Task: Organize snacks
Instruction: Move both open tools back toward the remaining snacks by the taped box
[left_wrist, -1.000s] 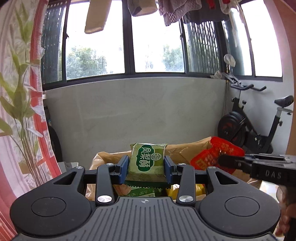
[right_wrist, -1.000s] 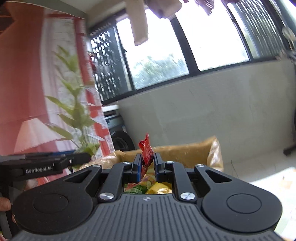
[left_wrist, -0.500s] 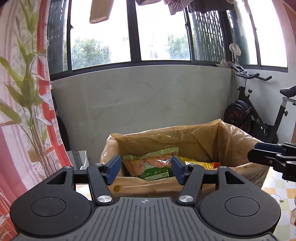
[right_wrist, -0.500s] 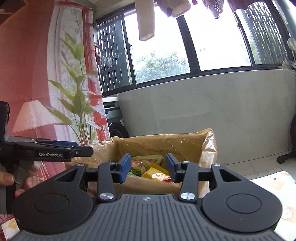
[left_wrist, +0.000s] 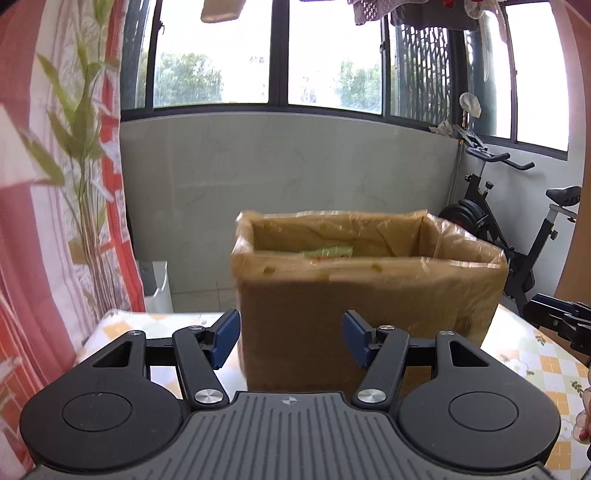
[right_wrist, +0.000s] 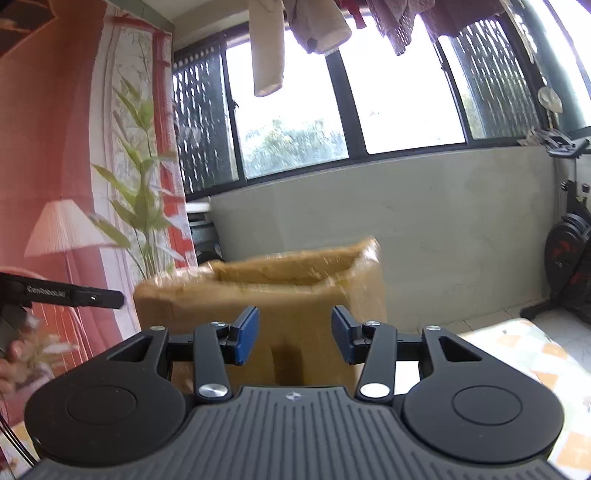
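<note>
Snacks (left_wrist: 327, 253) already lie inside the box (left_wrist: 369, 295) at frame centre. We hold both the left gripper (left_wrist: 291, 338) and right gripper (right_wrist: 293, 334) half open and empty, so the sorting seems nearly finished.

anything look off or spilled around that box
Nothing stands out. The brown cardboard box lined with clear plastic stands upright on the checked floral tablecloth, a green snack packet inside it, nothing spilled beside it.
</note>
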